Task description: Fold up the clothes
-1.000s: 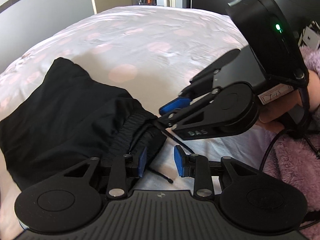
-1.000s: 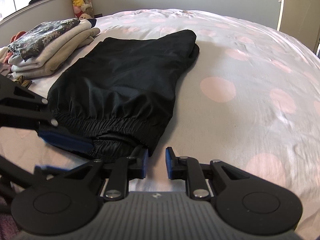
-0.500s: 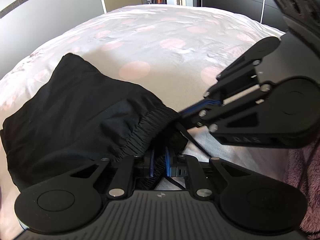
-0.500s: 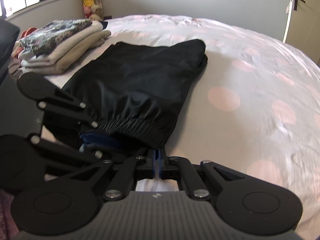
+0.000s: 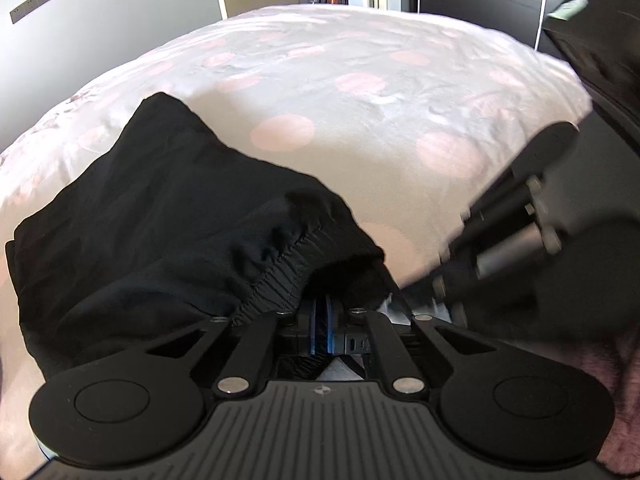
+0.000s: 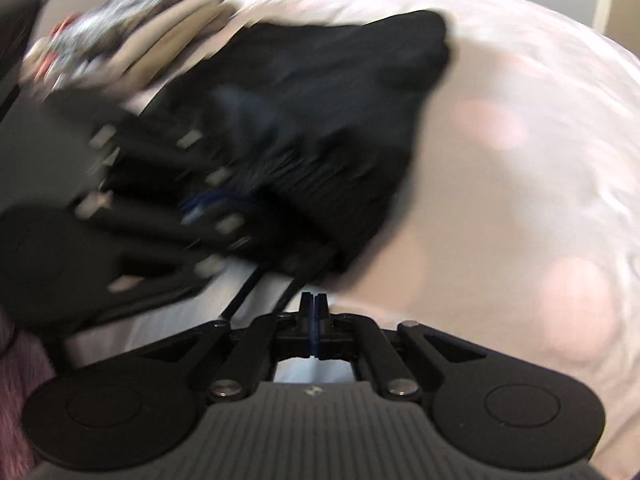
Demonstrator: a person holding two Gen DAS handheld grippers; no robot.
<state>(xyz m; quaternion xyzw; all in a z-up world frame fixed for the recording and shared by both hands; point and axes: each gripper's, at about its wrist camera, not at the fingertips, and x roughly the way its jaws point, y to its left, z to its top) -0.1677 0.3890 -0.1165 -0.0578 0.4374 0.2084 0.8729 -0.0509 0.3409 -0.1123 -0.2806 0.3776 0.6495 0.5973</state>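
The black folded garment with the gathered elastic waistband (image 5: 168, 220) lies on the white bedspread with pale pink dots (image 5: 360, 92), and its waistband end is lifted off the cover, bunched up right at the near edge. The left gripper (image 5: 320, 322) has its blue-padded jaws squeezed almost together on that waistband — black fabric runs down between the pads and the ribbed elastic drapes over the left finger (image 5: 256, 344). To the right in this view the right gripper's dark linkage comes in at an angle, blurred, close beside the waistband corner.

From the right wrist camera everything is smeared with motion. The right gripper (image 6: 314, 322) has its jaws pressed together with only a sliver between them; whether any cloth or cord is pinched there I cannot tell — the black garment (image 6: 320, 120) sits just beyond the tips, and two thin dark drawcords (image 6: 244, 296) trail from its waistband down toward the jaws. The left gripper (image 6: 192, 208) shows at the left of this view, blurred, against the waistband. Beyond the garment, at the upper left, a stack of folded beige and patterned clothes (image 6: 128, 28) rests on the bedspread (image 6: 540, 160), apart from the black piece.
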